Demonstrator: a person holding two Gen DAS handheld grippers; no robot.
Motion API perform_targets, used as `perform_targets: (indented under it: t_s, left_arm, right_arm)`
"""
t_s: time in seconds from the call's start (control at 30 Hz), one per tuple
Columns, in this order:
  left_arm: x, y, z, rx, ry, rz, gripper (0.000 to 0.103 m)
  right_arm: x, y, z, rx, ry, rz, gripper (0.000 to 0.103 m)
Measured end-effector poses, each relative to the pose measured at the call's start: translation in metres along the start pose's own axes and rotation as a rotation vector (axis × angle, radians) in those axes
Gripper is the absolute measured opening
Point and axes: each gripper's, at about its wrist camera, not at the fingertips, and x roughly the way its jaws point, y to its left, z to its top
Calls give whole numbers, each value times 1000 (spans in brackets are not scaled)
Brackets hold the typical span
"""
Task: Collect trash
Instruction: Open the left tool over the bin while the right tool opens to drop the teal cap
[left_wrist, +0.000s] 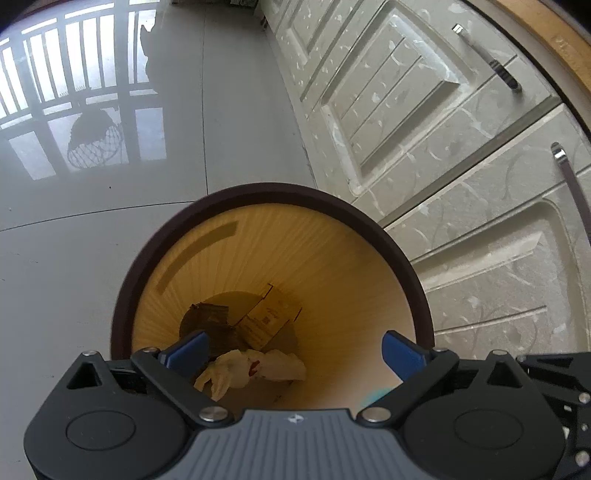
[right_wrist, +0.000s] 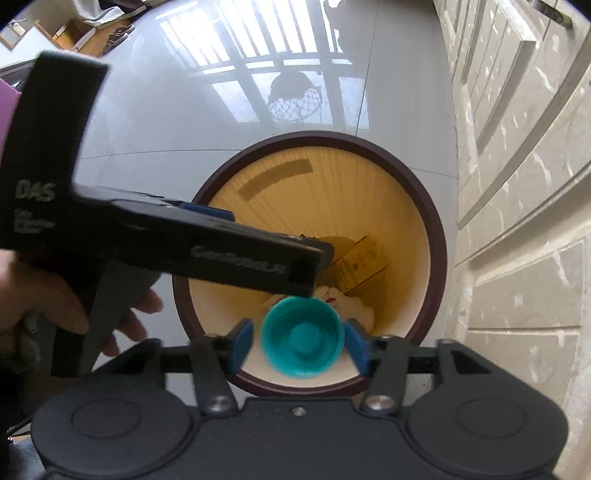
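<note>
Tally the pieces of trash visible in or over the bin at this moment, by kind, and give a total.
Brown cardboard box in the tan round bin: 1
Dark crumpled wrapper at the bottom: 1
White crumpled paper or plastic: 1
Teal plastic cup between the right gripper's fingers, over the bin: 1
Total: 4

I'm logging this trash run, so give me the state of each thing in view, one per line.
Trash bin: upright on the floor, open top, partly filled.
Cardboard box: lying in the bin.
White wrapper: crumpled in the bin.
Teal cup: between the right tongs' pads, gaps on both sides, above the bin.
Left tongs: wide open, empty.
Right tongs: open.
Cabinet doors: closed.
</note>
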Motion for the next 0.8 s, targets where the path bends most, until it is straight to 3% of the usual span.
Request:
perform_targets:
  t_s: [0.17, 0.47, 0.8]
  left_arm:
    - [-12, 1, -3, 7, -8, 22, 100]
    - [-29, 3, -6, -1, -9, 66, 102]
    - [-63, 12, -14, -14, -17, 105, 103]
  right_arm:
    - [-1, 3, 0, -25, 10, -18, 70]
    - [-7, 4, -3, -50, 36, -52, 97]
    - [-30, 9, 0, -69, 0, -88, 103]
